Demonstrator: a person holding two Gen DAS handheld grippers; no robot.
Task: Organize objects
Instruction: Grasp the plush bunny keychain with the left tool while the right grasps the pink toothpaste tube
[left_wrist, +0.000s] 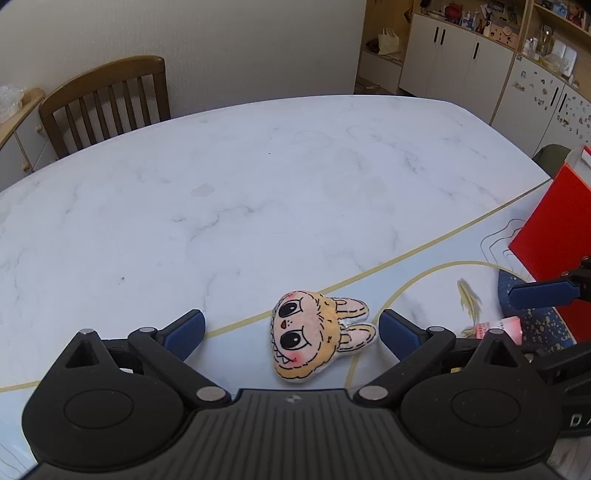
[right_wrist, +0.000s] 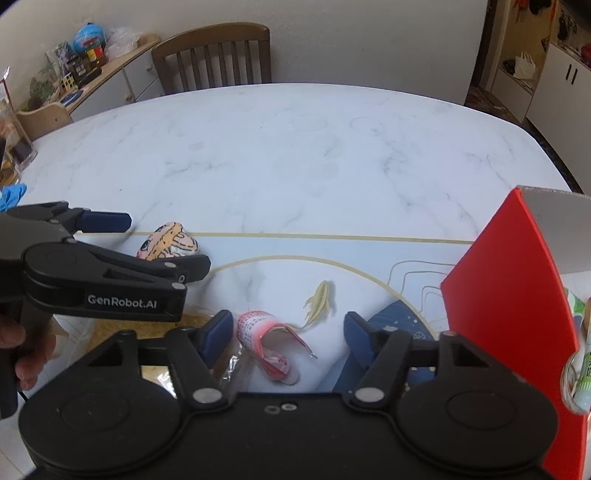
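**Inspector A:** We record the left gripper (left_wrist: 291, 330) with its jaws spread wide and nothing between the pads. The plush toy head (left_wrist: 317, 338) lies flat on the marble table (left_wrist: 258, 184), in the gap between the two blue fingers but touching neither.

**Inspector B:** Confirmed from the right wrist view: we see the left gripper (right_wrist: 166, 245) from the side, low over the plush toy head (right_wrist: 168, 240), which rests just behind a gold line on the tabletop.

**Inspector A:** And the right gripper (right_wrist: 288, 330)?

**Inspector B:** Also wide open, gripping nothing. A pink printed packet (right_wrist: 267, 343) lies curled on the table between its fingers; whether it touches the left pad we cannot tell. A crumpled clear wrapper (right_wrist: 231, 373) sits just beside it.

**Inspector A:** We note a red box (right_wrist: 509, 317) standing at the right edge, open at the top, near the right gripper. A wooden chair (left_wrist: 107, 99) stands at the far side.
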